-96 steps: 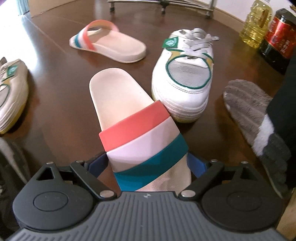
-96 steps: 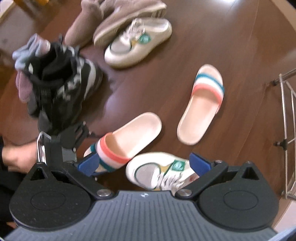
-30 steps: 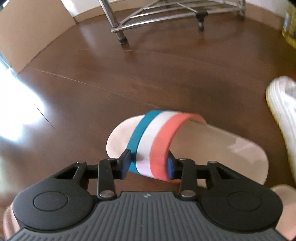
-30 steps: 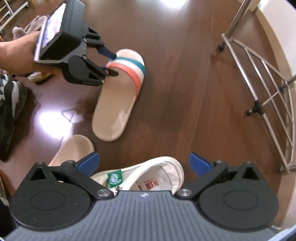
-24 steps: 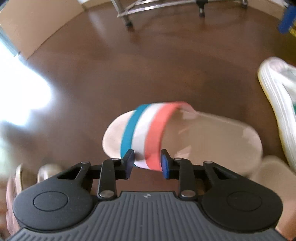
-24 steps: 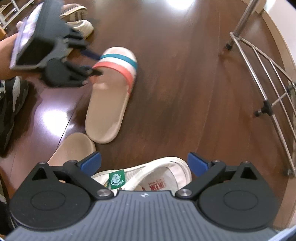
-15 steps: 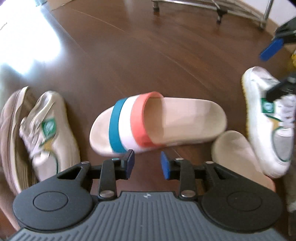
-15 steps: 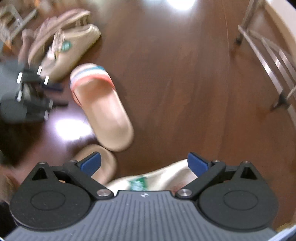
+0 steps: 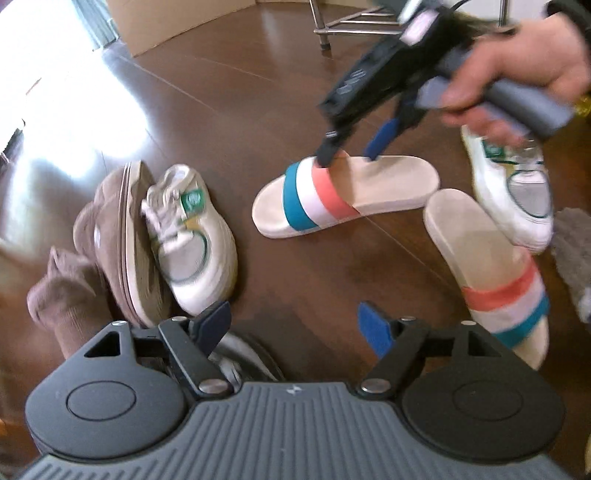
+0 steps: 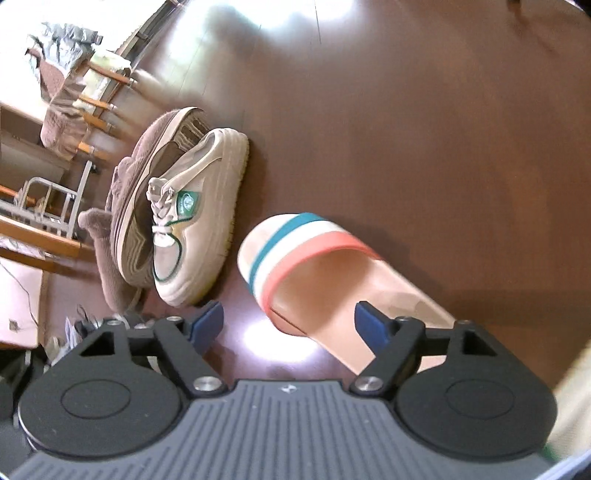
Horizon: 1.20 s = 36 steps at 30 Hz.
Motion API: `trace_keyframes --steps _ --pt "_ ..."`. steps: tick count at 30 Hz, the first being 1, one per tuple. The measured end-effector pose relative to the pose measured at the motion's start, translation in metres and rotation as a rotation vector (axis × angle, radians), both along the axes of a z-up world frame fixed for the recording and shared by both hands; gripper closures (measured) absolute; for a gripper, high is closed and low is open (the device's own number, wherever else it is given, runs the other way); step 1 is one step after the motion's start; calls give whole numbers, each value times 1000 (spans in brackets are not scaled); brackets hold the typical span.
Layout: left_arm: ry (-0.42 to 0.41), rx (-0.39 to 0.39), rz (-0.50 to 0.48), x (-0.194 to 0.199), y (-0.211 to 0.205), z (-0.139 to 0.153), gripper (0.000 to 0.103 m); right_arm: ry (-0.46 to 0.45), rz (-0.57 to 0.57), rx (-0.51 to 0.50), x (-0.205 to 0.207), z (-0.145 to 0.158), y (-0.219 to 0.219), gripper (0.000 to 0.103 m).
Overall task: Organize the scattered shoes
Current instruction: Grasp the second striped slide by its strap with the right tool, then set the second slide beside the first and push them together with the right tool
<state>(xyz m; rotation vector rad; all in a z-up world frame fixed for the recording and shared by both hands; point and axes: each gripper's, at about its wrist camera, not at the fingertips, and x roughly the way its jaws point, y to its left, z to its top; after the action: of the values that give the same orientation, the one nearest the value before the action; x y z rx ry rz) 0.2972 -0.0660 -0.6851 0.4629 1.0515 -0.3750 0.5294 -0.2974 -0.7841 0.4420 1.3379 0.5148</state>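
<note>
A striped slide (image 9: 332, 192) lies on the wood floor; it also shows in the right wrist view (image 10: 332, 273). My right gripper (image 9: 349, 157) hangs open just over its strap and footbed; in its own view the gripper (image 10: 288, 321) straddles the slide's strap end. The matching slide (image 9: 491, 269) lies at the right. My left gripper (image 9: 295, 325) is open and empty, pulled back above the floor. A white sneaker (image 9: 192, 232) leans on a brown slipper (image 9: 118, 236) at the left. Its pair (image 9: 513, 184) lies at the far right.
A metal rack's legs (image 9: 332, 22) and a cardboard box (image 9: 177, 18) stand at the back. A grey fuzzy slipper (image 9: 572, 243) lies at the right edge. A dark shoe (image 9: 240, 354) lies under my left gripper. Wooden furniture (image 10: 55, 122) stands left of the sneaker.
My left gripper has let go of the striped slide, opened and pulled back. My right gripper has swung in over that slide.
</note>
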Motion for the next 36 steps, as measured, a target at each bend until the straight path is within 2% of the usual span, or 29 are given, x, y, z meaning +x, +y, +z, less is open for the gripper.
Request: trace_keyframes --steps 1,3,4,5,6,9,11,12,14,15,16,19,20,22,23,24,26,28,30,31,33,36 --pt "3 -9 1 -7 3 0 26 9 -20 -4 2 -6 5 33" --pt "3 -13 -18 -18 6 -3 26 19 -53 -2 6 -16 14 55" --pt "3 -13 -26 -20 6 -5 26 20 -59 0 8 -19 18 63" --pt "3 -13 -34 -23 7 -6 26 18 -58 2 9 -21 22 82" --pt "8 -11 -47 -27 7 -9 26 8 -21 -5 10 -20 29 91" --pt "32 35 -82 -38 9 -19 26 -50 201 -50 11 -10 55 93" --pt "6 47 -126 -48 8 -21 26 -55 391 -62 7 -3 73 98" --pt "-2 50 -141 -53 8 -21 26 -53 512 -75 -2 1 82 98" --pt "9 21 -137 -60 8 -22 26 -59 838 -123 -30 12 107 98" --pt "10 18 -134 -61 8 -22 26 -71 970 -147 -45 17 116 99" --pt "18 3 -122 -63 9 -24 26 -73 1052 -162 -55 20 122 99" --pt "33 -5 -124 -70 10 -29 26 -35 1115 -150 -72 21 135 98" --pt "30 1 -129 -72 10 -31 25 -44 1116 -157 -75 21 137 91" --pt "15 16 -149 -80 9 -34 17 -82 1078 -163 -85 21 140 69" --pt "11 8 -152 -83 8 -36 16 -97 1052 -162 -89 22 139 50" --pt "16 1 -150 -85 7 -39 16 -103 1007 -159 -92 21 136 45" --pt "26 -6 -149 -87 5 -42 16 -113 899 -155 -97 12 134 45" --pt "35 -14 -156 -92 2 -47 16 -84 808 -124 -100 3 131 76" --pt "40 -14 -161 -96 2 -50 16 -65 769 -97 -100 -3 132 85" --pt "45 -11 -161 -98 3 -52 16 -63 806 -77 -102 -4 135 86" --pt "62 4 -155 -102 5 -58 16 -60 971 -63 -112 -2 145 88" --pt "72 7 -167 -105 3 -61 16 -57 1299 -77 -147 3 157 89"
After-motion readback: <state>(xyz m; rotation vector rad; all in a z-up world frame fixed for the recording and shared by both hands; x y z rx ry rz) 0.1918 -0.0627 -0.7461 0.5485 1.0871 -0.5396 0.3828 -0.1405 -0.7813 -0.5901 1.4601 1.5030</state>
